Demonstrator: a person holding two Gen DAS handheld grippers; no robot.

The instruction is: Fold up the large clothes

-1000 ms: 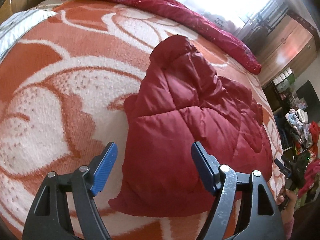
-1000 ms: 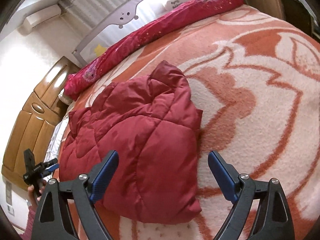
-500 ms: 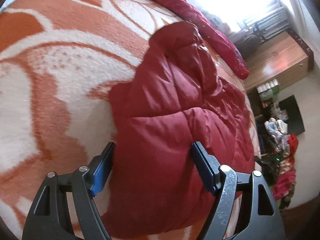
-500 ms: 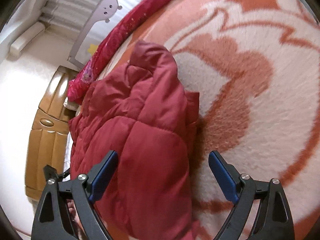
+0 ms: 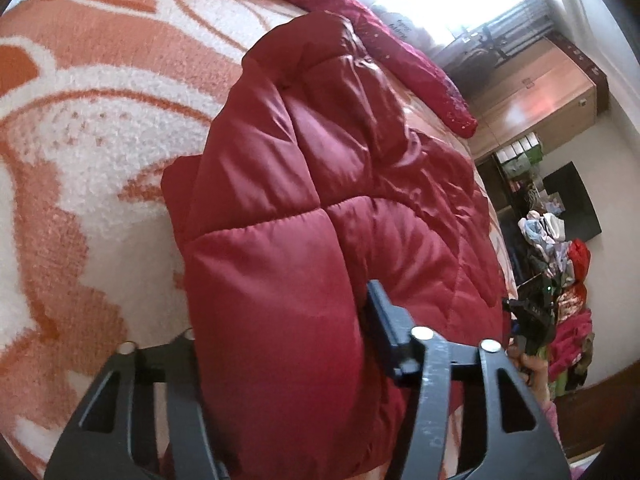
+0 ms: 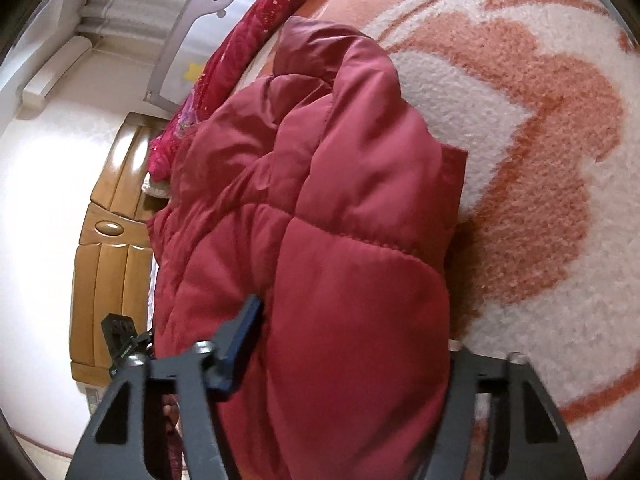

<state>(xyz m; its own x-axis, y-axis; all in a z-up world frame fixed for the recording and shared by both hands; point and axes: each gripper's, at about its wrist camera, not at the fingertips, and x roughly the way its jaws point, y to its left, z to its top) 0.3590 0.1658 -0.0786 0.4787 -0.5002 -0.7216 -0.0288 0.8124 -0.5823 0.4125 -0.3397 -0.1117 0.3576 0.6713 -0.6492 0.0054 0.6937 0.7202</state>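
Red puffer jacket (image 5: 320, 208) lies bunched on bed w/ orange-white blanket (image 5: 80, 152). Left tool (image 5: 280, 320) jaws closing, jacket's near edge between them, blue pad pressing fabric. Right tool (image 6: 344, 340) likewise closing on the other near corner, padding bulging between.

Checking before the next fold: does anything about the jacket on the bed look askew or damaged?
No damage shows. The red puffer jacket lies bunched and lopsided on the orange blanket, and one flat corner pokes out from beneath its edge.
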